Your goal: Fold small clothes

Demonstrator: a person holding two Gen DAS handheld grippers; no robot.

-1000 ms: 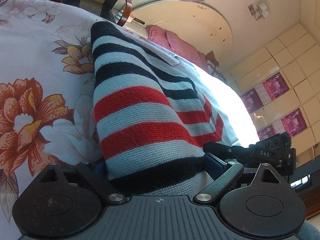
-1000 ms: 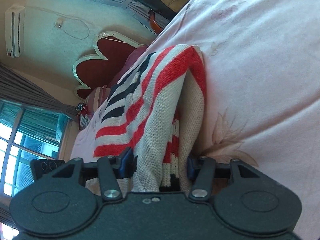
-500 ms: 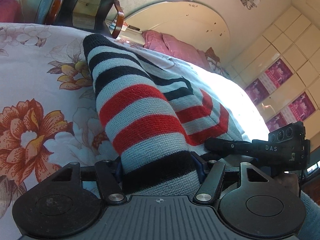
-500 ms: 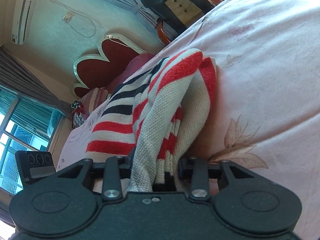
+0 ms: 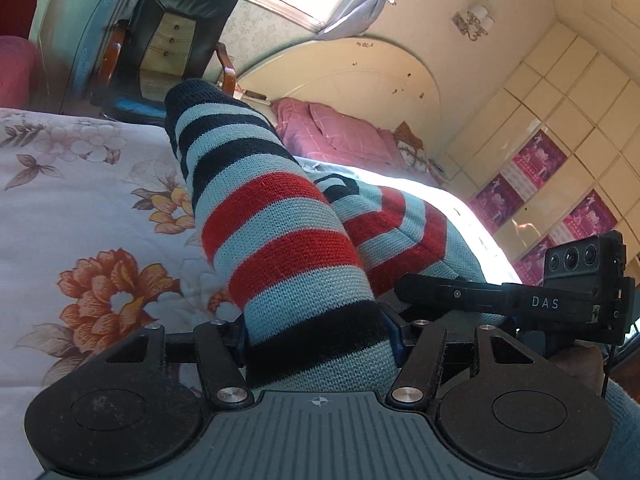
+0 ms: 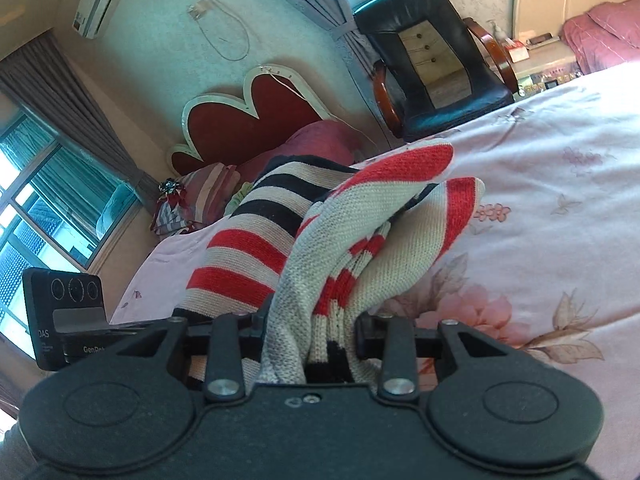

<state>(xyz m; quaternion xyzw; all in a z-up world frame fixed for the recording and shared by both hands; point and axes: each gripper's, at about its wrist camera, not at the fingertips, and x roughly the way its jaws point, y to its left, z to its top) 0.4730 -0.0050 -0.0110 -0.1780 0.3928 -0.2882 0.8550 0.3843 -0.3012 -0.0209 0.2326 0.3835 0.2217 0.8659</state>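
Note:
A knitted sweater point(image 5: 280, 240) with black, red and pale stripes lies on a floral bedsheet point(image 5: 80, 200). My left gripper point(image 5: 316, 332) is shut on its near edge, where a black band bunches between the pads. The same sweater point(image 6: 360, 216) shows in the right wrist view, and there my right gripper point(image 6: 310, 328) is shut on a gathered fold of it. Both held ends hang raised above the sheet point(image 6: 560, 200), while the far part still rests on the bed. The right gripper's body point(image 5: 520, 300) sits close to the right of the left one.
A black armchair point(image 5: 176, 40) with wooden arms stands past the bed's far edge. Pink pillows point(image 5: 340, 136) lie against a cream headboard point(image 5: 360, 80). A red headboard point(image 6: 248, 120) and a window point(image 6: 40, 208) show at the left of the right wrist view.
Both grippers have closed onto the sweater's near edge and risen, lifting it off the sheet. The fabric now bunches and stands higher, and more of the room shows behind it.

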